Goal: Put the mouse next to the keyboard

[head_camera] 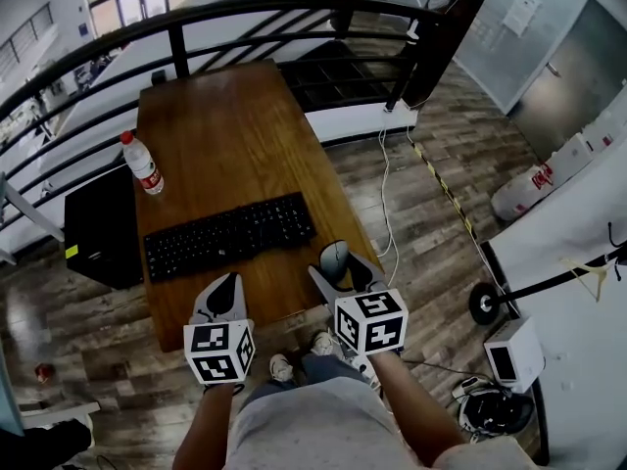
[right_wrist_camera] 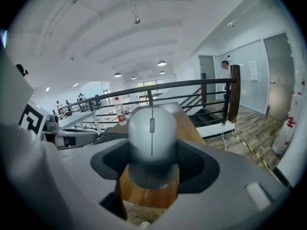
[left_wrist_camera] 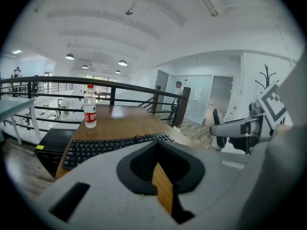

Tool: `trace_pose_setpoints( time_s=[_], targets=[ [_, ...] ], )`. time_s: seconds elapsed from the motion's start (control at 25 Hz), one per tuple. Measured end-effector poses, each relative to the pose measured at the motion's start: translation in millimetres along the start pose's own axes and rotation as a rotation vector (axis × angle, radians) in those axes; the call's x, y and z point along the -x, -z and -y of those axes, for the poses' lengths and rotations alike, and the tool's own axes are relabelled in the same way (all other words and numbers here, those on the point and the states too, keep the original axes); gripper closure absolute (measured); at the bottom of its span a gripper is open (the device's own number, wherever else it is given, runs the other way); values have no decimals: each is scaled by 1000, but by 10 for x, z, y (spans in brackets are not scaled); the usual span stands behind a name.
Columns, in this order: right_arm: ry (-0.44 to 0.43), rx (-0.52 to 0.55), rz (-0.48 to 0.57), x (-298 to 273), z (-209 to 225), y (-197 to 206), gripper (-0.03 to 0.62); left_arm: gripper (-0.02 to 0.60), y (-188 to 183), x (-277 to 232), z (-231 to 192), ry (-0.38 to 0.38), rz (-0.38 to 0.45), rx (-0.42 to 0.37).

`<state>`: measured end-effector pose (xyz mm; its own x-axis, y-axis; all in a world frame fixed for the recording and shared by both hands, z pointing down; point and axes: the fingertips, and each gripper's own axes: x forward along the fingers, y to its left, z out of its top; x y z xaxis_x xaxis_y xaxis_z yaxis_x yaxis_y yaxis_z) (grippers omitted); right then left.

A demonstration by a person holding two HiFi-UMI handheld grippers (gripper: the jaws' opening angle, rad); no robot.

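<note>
A grey mouse point(head_camera: 335, 257) point(right_wrist_camera: 152, 138) sits between the jaws of my right gripper point(head_camera: 343, 268) point(right_wrist_camera: 153, 153), which is shut on it over the front right corner of the wooden table point(head_camera: 235, 125). The black keyboard point(head_camera: 230, 235) point(left_wrist_camera: 110, 145) lies across the table just left of and beyond the mouse. My left gripper point(head_camera: 227, 284) point(left_wrist_camera: 161, 169) is shut on nothing, its tip over the table's front edge just below the keyboard. Whether the mouse rests on the wood or hangs just above it, I cannot tell.
A water bottle point(head_camera: 143, 164) point(left_wrist_camera: 89, 107) with a red cap stands at the table's left edge. A black computer case point(head_camera: 103, 228) stands on the floor at the left. A dark railing point(head_camera: 245, 13) curves behind the table. White cables point(head_camera: 385, 204) trail on the floor at the right.
</note>
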<state>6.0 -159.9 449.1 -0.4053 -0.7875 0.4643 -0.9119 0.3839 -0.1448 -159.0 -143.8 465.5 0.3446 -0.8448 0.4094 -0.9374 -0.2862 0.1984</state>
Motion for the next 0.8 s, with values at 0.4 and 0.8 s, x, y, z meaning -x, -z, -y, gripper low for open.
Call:
trace_pose_setpoints(
  time_s=[0.4, 0.8],
  targets=[
    [-13, -6, -18, -402, 410, -125, 293, 588, -122, -445, -32, -43, -18, -5],
    [-18, 4, -82, -862, 870, -161, 293, 588, -301, -982, 51, -54, -28, -11]
  ],
)
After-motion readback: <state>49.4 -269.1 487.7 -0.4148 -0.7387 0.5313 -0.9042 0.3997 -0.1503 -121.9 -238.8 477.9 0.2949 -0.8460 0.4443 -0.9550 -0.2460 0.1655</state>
